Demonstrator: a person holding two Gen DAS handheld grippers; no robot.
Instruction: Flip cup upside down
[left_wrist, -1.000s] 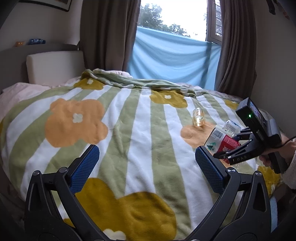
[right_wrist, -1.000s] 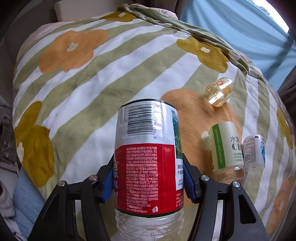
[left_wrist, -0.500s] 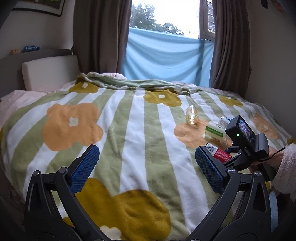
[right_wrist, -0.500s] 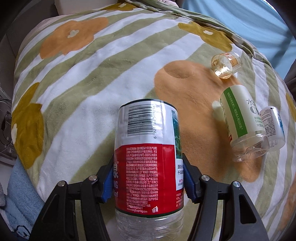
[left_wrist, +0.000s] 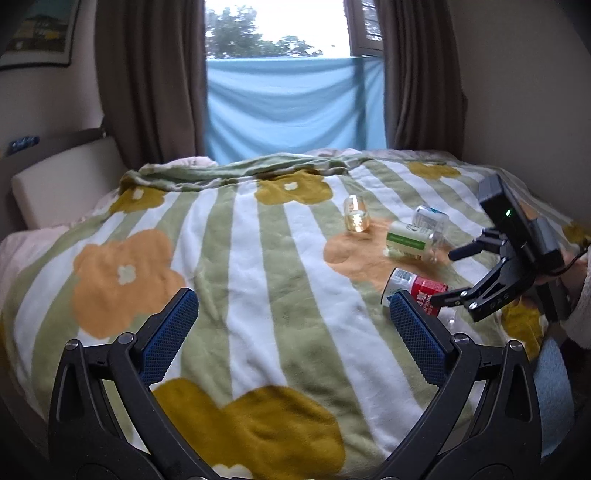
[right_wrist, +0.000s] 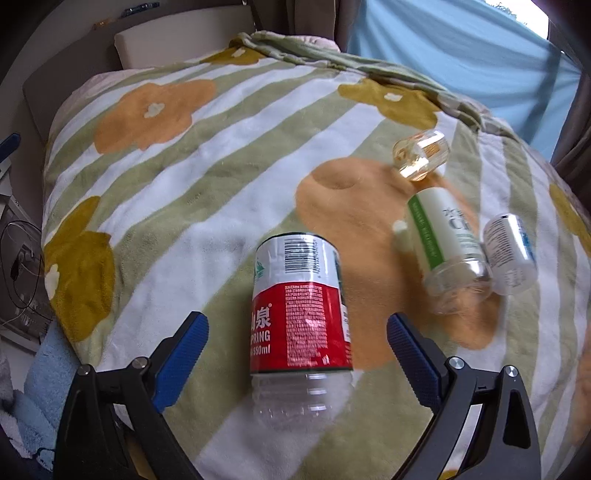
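Observation:
A cut red-and-white labelled bottle cup (right_wrist: 301, 310) rests on the flowered blanket (right_wrist: 177, 192), its clear ridged base towards the right wrist camera. It looks tipped onto its side (left_wrist: 415, 290). My right gripper (right_wrist: 297, 319) is open, one blue pad on each side of the cup and clear of it. In the left wrist view the right gripper (left_wrist: 443, 277) hovers just right of the cup. My left gripper (left_wrist: 291, 299) hangs open over the blanket with nothing between its fingers, to the left of the cup.
Beyond the cup lie a small amber glass (right_wrist: 421, 157), a green-labelled bottle cup (right_wrist: 443, 236) and a blue-and-white labelled one (right_wrist: 509, 251), all on their sides. A sleeved hand (left_wrist: 580, 295) holds the right gripper. Curtains and a blue cloth (left_wrist: 288, 110) stand behind the bed.
My right gripper was shut on the red-labelled cup; it has come down to the blanket, opened and let the cup go. The left wrist view has tilted up and back.

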